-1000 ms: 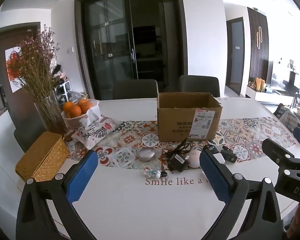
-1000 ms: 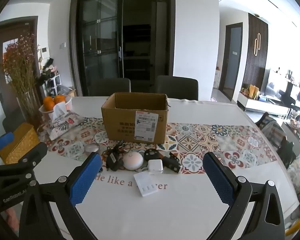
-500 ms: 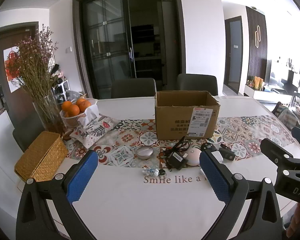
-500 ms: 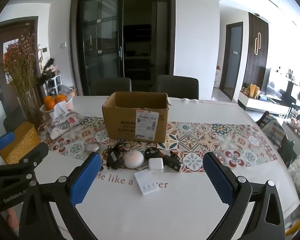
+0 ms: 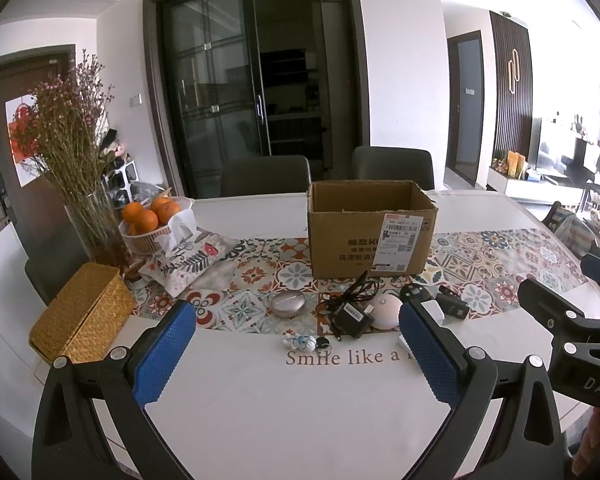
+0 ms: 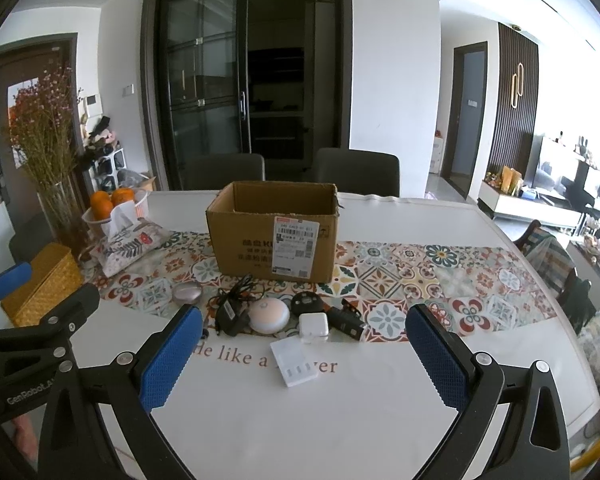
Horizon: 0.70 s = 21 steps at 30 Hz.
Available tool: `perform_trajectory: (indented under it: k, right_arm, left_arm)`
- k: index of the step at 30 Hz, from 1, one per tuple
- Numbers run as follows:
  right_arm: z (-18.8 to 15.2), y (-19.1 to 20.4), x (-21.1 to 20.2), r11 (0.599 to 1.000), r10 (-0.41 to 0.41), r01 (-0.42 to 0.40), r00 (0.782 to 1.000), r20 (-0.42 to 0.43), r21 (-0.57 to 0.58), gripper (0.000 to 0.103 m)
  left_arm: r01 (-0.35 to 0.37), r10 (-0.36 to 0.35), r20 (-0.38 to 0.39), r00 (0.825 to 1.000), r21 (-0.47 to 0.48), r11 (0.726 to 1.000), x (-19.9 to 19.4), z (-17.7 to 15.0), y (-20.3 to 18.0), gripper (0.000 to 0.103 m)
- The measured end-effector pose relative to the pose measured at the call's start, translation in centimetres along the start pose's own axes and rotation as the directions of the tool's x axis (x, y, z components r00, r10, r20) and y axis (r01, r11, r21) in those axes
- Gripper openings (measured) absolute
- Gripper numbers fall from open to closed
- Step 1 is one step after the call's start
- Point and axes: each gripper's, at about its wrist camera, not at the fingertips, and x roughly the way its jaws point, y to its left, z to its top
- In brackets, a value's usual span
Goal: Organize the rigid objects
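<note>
An open cardboard box stands on the patterned runner, also seen in the right wrist view. In front of it lie small items: a silver round case, a black adapter with cable, a pale round puck, a white cube charger, a flat white case, a black clip-like piece and a tiny figure keychain. My left gripper is open and empty, short of the items. My right gripper is open and empty above the flat white case.
A woven yellow box, a tissue pouch, a basket of oranges and a glass vase of dried flowers stand at the left. Two dark chairs stand behind the white table.
Both views have shifted slightly, as both grippers drew back a little and rose. The items on the table have not moved.
</note>
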Motion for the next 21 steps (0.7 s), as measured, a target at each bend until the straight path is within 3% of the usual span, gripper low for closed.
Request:
perform_trajectory:
  k: [21]
  right_arm:
    - [-0.01, -0.25, 0.18, 1.000, 0.005, -0.005, 1.000, -0.002, 0.004, 0.102]
  left_arm:
    - [0.004, -0.003, -0.003, 1.000, 0.009, 1.000, -0.17, 0.06, -0.48, 0.103]
